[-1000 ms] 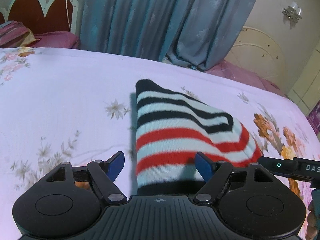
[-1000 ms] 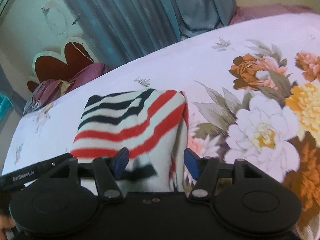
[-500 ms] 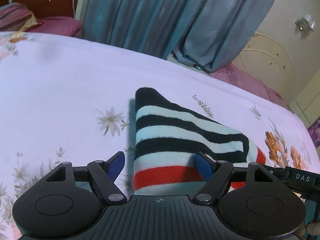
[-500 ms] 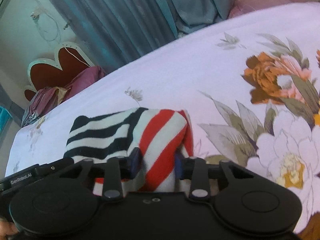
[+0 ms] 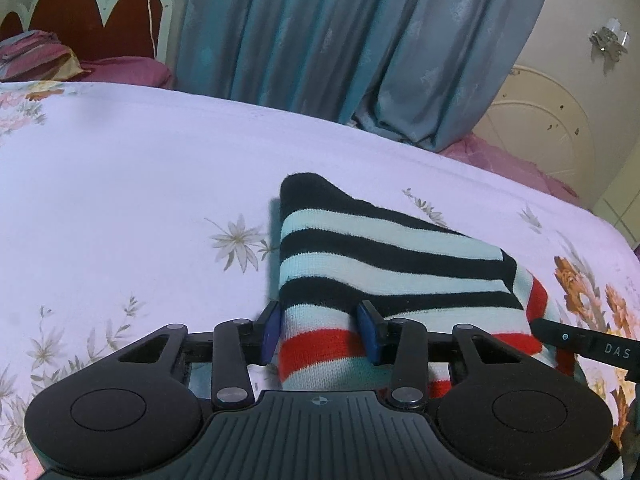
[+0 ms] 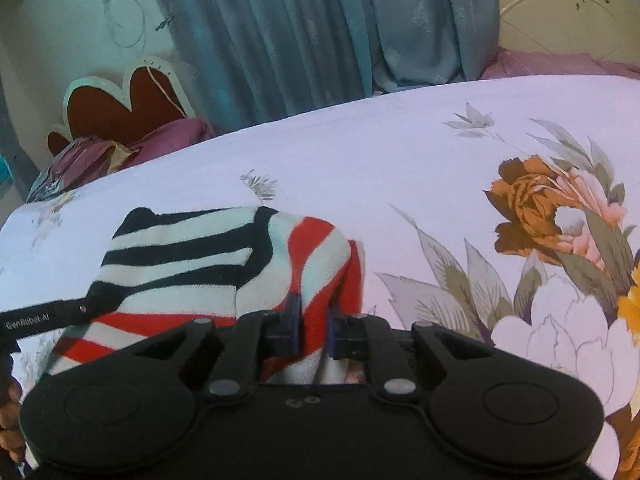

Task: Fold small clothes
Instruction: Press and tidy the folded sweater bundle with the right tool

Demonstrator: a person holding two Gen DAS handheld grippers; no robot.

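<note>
A small striped knit garment (image 5: pixel 384 268), black, pale mint and red, lies partly folded on the floral bed sheet (image 5: pixel 120 184). My left gripper (image 5: pixel 320 332) is shut on its near left edge, the blue pads (image 5: pixel 370 334) pressing the fabric on both sides. My right gripper (image 6: pixel 313 326) is shut on the garment's (image 6: pixel 188 256) near right edge, bunching a red and white fold between its pads (image 6: pixel 290 320). Both held edges are lifted off the sheet. Each gripper's side shows in the other's view.
The bed sheet (image 6: pixel 400 152) spreads wide, with large printed flowers at the right. A red scalloped headboard (image 5: pixel 92 20) and pink pillows (image 5: pixel 120 70) stand at the far left. Blue curtains (image 5: pixel 340 40) hang behind the bed.
Both grippers went from open around the garment's near edges to shut on them, the right one first. The near edge has risen and the garment looks shorter and more bunched.
</note>
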